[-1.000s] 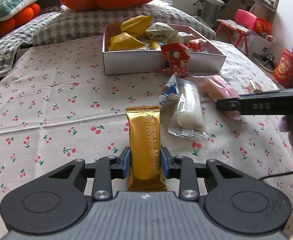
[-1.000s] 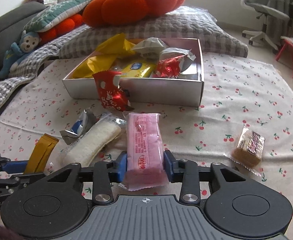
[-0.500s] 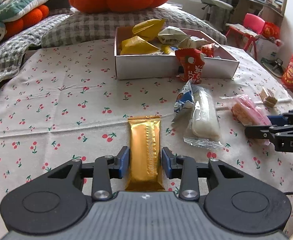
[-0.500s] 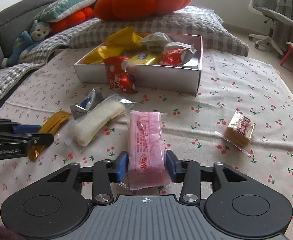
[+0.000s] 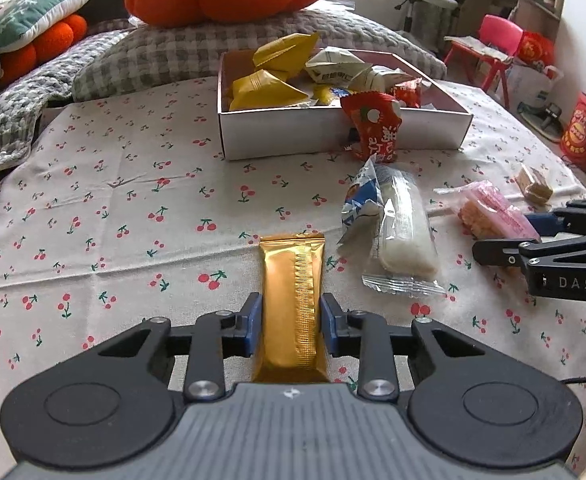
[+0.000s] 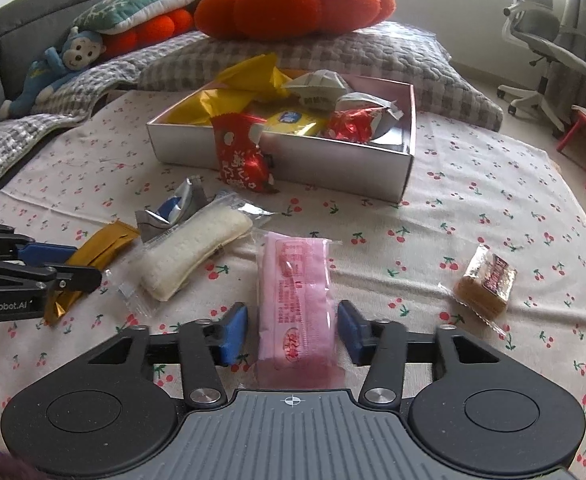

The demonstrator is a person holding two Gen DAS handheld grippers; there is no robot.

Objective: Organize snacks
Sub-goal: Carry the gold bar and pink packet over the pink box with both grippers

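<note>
A gold snack bar (image 5: 293, 300) lies lengthwise on the cherry-print cloth. My left gripper (image 5: 291, 320) has its blue pads against both sides of the bar, and its jaws are closing. A pink packet (image 6: 295, 300) lies between the pads of my right gripper (image 6: 293, 332). Those jaws are closing too, with a thin gap still showing at the left pad (image 6: 235, 332). The white box (image 5: 333, 136) behind holds several yellow, white and red snacks. Each gripper shows at the edge of the other's view, the right gripper (image 5: 505, 240) and the left gripper (image 6: 69, 268).
A red packet (image 5: 375, 128) leans on the box front. A white cake packet (image 5: 403, 232) and a blue-silver wrapper (image 5: 359, 204) lie between the two grippers. A brown snack (image 6: 487, 284) sits to the right. Pillows and an orange cushion (image 6: 293, 0) lie beyond the box.
In the left wrist view the right gripper has sunk from level with the white cake packet down toward the cloth. Both views have shifted slightly; the gold bar and pink packet stay between their pads.
</note>
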